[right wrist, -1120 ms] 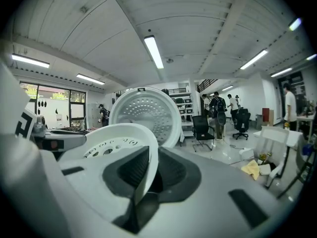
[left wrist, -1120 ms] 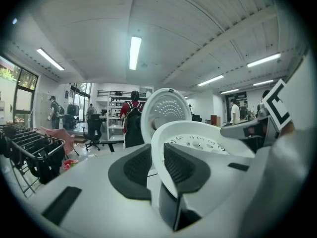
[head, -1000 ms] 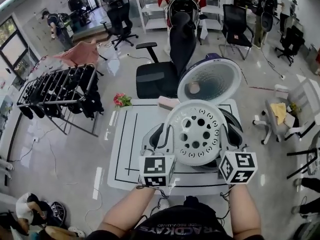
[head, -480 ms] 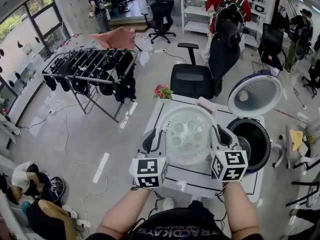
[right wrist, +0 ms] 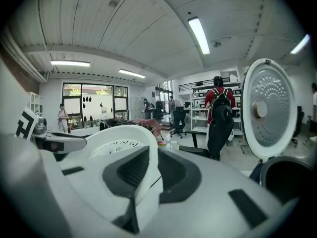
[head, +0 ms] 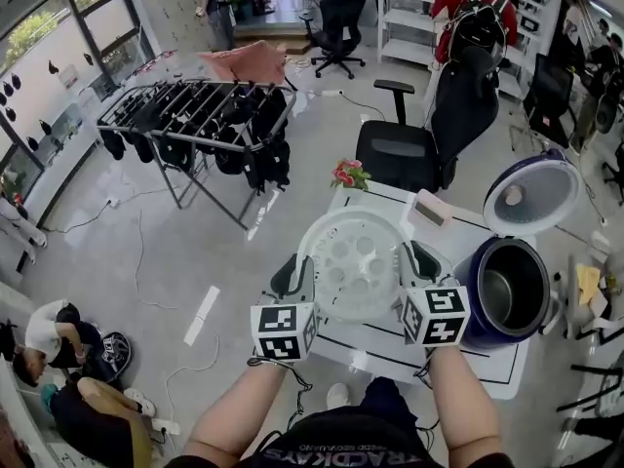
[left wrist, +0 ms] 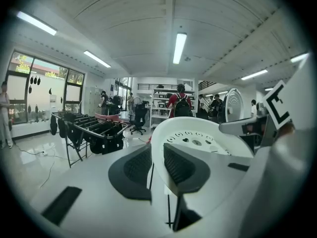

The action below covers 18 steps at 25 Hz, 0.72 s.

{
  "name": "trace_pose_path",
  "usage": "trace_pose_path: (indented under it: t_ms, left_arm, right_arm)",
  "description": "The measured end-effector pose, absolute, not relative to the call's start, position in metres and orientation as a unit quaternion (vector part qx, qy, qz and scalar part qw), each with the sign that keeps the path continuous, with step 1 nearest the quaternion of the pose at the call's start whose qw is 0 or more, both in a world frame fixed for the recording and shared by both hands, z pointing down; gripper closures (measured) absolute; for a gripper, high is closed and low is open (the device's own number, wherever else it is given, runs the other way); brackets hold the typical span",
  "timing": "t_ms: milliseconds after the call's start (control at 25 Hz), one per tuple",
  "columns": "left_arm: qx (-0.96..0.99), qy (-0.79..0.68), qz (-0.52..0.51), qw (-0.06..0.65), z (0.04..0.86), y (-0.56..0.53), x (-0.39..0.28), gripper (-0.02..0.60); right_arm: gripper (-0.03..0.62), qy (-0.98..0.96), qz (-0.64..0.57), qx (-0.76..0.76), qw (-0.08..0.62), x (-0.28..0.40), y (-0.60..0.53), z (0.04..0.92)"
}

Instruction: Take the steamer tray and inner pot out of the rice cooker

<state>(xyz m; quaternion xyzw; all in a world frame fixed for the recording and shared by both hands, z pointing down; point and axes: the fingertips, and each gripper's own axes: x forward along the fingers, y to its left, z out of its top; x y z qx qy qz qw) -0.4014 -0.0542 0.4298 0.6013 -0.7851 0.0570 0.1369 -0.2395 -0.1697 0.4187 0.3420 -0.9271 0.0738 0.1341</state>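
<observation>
The white round steamer tray, pierced with holes, hangs above the left part of the white table. My left gripper is shut on its left rim, and my right gripper is shut on its right rim. In the left gripper view the tray's rim runs between the dark pads. The right gripper view shows the rim pinched the same way. The dark blue rice cooker stands at the right with its lid up. The metal inner pot sits inside it.
A pink box and a small bunch of flowers lie at the table's far edge. Behind it stands a black office chair. A drying rack with dark clothes fills the left. People sit on the floor at lower left.
Both grippers have carried the steamer tray leftward, from above the rice cooker to over the left part of the table. The cooker now lies uncovered at the right.
</observation>
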Motion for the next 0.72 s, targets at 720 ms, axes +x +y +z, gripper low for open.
trace_pose_path:
  t_ms: [720]
  left_arm:
    - [0.587,-0.782,0.067,0.198,0.515,-0.151,-0.437,0.509]
  right_arm:
    - [0.539,-0.919,0.110,0.340,0.166,-0.274,-0.266,0.497]
